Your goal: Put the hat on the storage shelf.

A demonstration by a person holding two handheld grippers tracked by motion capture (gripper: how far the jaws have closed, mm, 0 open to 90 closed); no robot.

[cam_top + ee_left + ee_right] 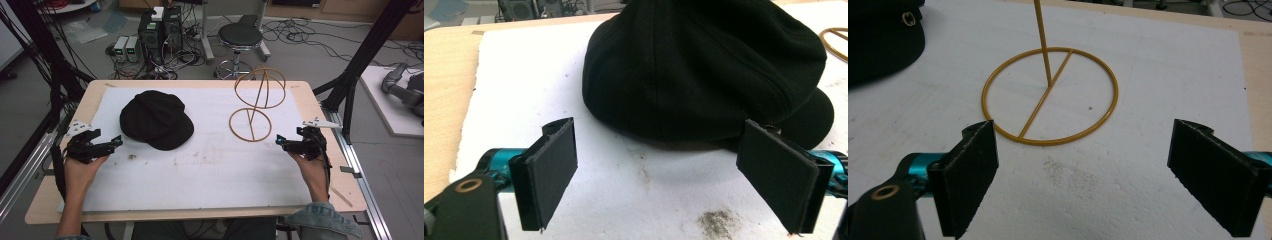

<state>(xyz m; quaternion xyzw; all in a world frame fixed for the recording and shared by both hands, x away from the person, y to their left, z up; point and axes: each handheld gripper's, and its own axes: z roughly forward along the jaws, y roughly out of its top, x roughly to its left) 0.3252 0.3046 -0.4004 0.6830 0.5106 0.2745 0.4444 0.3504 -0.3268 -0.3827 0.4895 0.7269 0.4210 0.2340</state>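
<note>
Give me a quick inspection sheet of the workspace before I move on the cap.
Surface: white mat on a wooden table, with dark smudges.
Job's things: black cap flat on the mat; gold wire hat stand upright beside it, apart.
Clutter: nothing seen on the mat.
Grippers: left gripper open, facing the cap; right gripper open, facing the stand's base ring.
Cables: tangled on the floor behind the table.
Surroundings: stool, computer towers, black frame posts.
</note>
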